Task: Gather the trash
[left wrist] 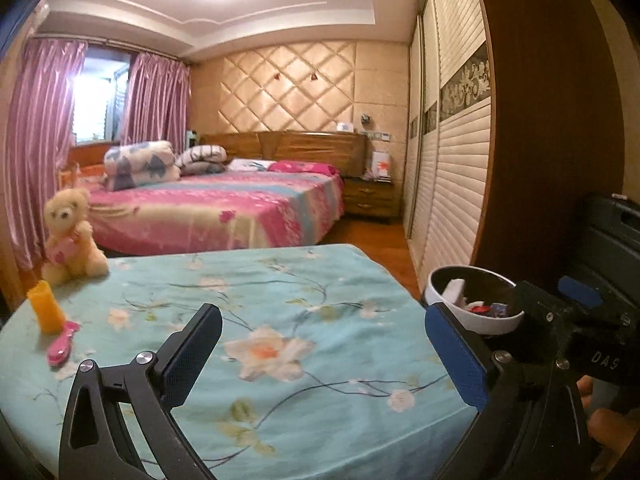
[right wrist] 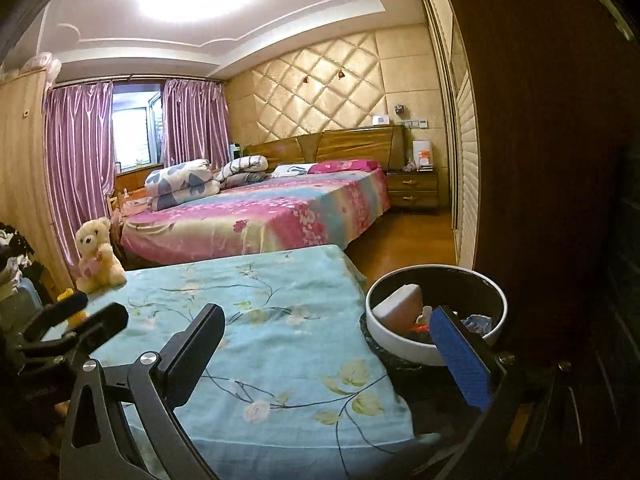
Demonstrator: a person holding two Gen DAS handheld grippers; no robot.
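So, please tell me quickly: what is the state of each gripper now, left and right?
Left gripper: open, holding nothing, above the floral table cover.
Right gripper: open, holding nothing, beside the white bin.

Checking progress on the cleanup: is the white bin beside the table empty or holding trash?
Holding trash. The white bin shows a white block and small colourful scraps inside; how full it is cannot be told.

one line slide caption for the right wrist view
Open right claw above the floral tablecloth, beside a white trash bin already holding scraps.
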